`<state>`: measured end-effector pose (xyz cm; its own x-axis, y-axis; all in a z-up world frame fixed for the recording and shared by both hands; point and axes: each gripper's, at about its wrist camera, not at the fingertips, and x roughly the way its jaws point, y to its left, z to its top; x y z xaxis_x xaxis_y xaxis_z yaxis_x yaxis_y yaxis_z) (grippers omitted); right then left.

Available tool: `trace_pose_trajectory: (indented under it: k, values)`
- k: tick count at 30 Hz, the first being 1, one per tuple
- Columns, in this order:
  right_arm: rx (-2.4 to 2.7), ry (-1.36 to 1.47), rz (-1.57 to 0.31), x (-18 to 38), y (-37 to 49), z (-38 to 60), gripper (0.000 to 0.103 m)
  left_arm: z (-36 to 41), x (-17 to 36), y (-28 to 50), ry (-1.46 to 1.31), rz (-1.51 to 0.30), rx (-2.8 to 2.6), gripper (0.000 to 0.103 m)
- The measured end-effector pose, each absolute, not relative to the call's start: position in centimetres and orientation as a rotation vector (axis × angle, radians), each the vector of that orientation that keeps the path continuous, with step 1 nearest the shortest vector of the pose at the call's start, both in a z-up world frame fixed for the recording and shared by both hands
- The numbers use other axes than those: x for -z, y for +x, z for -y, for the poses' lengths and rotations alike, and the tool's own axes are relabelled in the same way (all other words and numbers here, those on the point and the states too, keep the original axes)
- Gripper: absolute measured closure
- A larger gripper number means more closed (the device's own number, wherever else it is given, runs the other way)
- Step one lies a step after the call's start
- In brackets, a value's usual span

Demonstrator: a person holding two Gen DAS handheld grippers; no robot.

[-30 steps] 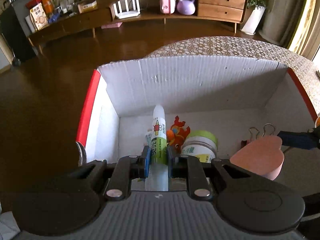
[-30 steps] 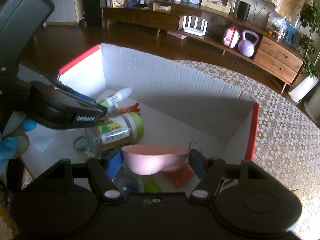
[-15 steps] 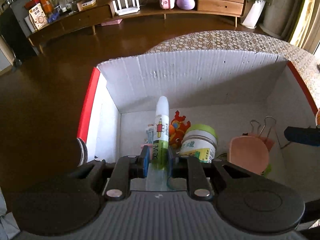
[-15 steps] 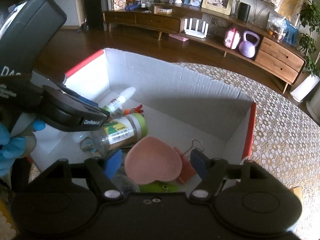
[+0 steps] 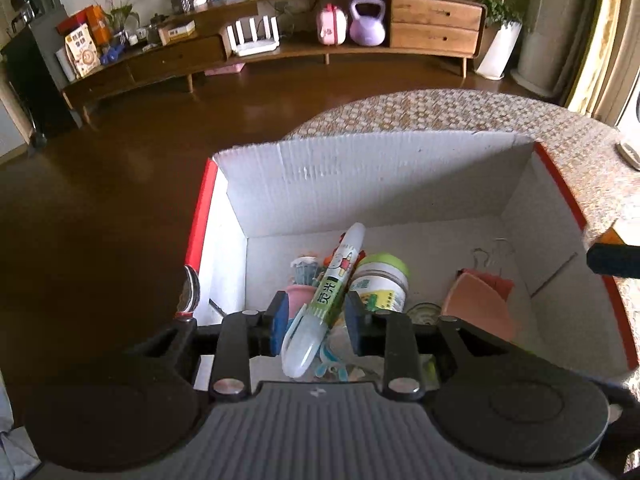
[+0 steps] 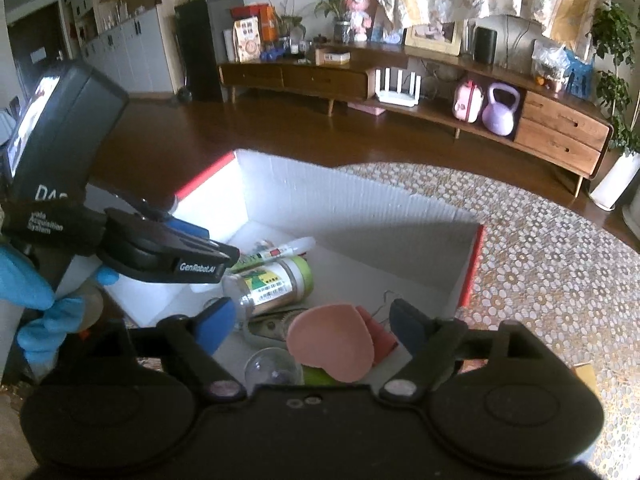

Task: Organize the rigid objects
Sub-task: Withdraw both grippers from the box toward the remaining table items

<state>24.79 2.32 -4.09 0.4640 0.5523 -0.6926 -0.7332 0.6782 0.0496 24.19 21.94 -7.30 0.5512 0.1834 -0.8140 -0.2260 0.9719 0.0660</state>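
Left gripper [image 5: 316, 322]: points steeply down; its jaws have just been opening, and the blue pads [image 5: 279, 322] now stand slightly apart with a tube lying loose and slanted between them, neither pad clearly pressing on it.
Left gripper from the other side [image 6: 208, 250]: black body tilted downward, blue pad edge showing along its top.
Left hand [image 6: 34, 304]: in a blue glove, wrapped round the handle at the lower left edge.
Right gripper [image 6: 314, 324]: angled down; its jaws have just been opening and stand wide, blue pads [image 6: 218, 322] well apart, gripping nothing.
Right gripper tip [image 5: 614, 260]: dark blue, at the right edge.
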Motion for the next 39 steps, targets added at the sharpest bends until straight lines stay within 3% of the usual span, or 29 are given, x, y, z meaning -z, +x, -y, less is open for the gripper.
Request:
trace_pose_trajectory:
  k: [6, 8, 9, 10, 19, 22, 28, 39]
  values:
    - [-0.812, -0.233, -0.699, 2.4, 23.2, 0.2, 0.015, -21.0, 5.6, 22.2, -0.051, -0.909, -0.218, 0.071]
    - [-0.815, -0.221, -0.685, 1.9, 22.7, 1.1, 0.015, -20.5, 4.9, 21.7, -0.059, -0.885, -0.211, 0.053]
    - [-0.817, -0.214, -0.682, 1.7, 22.5, 1.5, 0.015, -20.1, 4.6, 21.3, -0.061, -0.867, -0.210, 0.040]
    - [-0.820, -0.208, -0.677, 1.5, 22.2, 2.0, 0.014, -19.8, 4.1, 20.9, -0.062, -0.844, -0.209, 0.035]
    - [-0.814, -0.176, -0.617, 0.3, 20.3, 8.1, 0.003, -16.2, 2.0, 18.9, -0.063, -0.781, -0.172, 0.035]
    - [-0.788, -0.175, -0.603, 0.2, 20.0, 10.3, 0.001, -14.6, 1.5, 18.5, -0.073, -0.757, -0.142, 0.030]
    - [-0.726, -0.175, -0.590, 0.9, 19.7, 14.7, 0.001, -10.6, 1.2, 18.3, -0.074, -0.721, -0.080, 0.022]
    - [-0.628, -0.162, -0.587, 3.3, 20.4, 21.0, 0.001, -3.4, 2.2, 19.4, -0.072, -0.656, -0.074, 0.021]
